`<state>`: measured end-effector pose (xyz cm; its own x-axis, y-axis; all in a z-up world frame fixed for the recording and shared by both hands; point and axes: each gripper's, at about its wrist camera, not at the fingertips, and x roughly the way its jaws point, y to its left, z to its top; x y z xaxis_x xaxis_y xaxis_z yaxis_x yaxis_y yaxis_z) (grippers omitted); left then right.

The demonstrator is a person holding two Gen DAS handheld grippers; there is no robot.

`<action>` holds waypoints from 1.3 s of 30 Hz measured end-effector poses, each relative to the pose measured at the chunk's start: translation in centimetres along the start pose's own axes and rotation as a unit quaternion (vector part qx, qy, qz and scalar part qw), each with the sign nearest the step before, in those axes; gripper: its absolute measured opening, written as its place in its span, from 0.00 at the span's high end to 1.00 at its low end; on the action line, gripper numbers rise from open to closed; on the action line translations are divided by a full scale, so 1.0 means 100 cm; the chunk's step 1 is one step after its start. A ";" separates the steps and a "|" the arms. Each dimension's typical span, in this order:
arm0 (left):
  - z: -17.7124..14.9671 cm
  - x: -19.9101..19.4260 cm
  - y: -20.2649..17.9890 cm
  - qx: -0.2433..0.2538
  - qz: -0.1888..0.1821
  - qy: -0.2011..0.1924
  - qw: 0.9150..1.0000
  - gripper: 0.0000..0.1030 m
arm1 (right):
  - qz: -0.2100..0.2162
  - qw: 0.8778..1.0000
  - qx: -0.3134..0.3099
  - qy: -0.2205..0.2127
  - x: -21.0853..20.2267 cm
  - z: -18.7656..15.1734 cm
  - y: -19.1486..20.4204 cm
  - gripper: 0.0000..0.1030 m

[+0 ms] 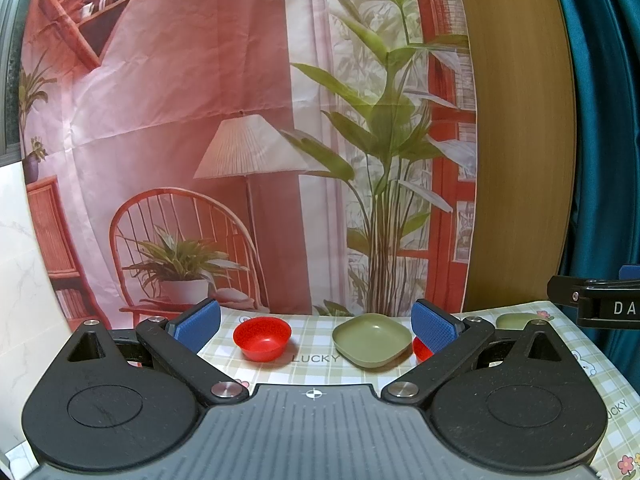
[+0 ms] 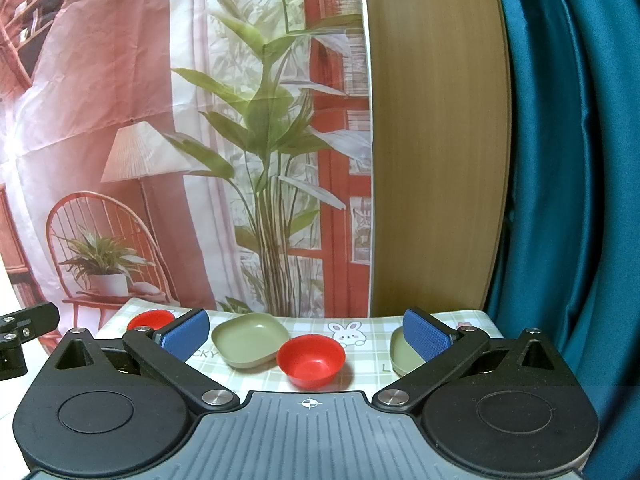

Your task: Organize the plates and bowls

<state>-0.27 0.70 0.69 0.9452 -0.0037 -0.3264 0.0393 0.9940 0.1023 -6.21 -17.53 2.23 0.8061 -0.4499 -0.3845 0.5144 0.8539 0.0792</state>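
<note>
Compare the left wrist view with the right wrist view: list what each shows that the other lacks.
Only the left wrist view shows the white marbled panel at its left edge.

Only the right wrist view shows the bunny print on the tablecloth in full.

Both show two red bowls, two green plates, the printed backdrop, wooden panel and teal curtain; both grippers are open and empty.

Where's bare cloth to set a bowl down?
Bare checked tablecloth lies between the near red bowl and the right green plate, and between the far red bowl and middle green plate. Crowded where that plate meets the near bowl.
</note>
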 end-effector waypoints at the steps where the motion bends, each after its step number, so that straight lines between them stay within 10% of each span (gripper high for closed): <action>1: 0.000 0.000 0.000 0.000 0.000 0.000 1.000 0.01 | 0.000 1.000 0.000 0.000 0.001 -0.003 0.000 0.00; 39: 0.000 0.023 0.005 -0.005 0.011 0.025 1.000 0.01 | 0.019 1.000 0.016 -0.005 0.015 -0.009 0.006 0.00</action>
<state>1.97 1.18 0.02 0.9282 0.0244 -0.3713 0.0141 0.9948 0.1006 -4.94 -17.48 0.89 0.8275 -0.4207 -0.3719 0.4929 0.8615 0.1223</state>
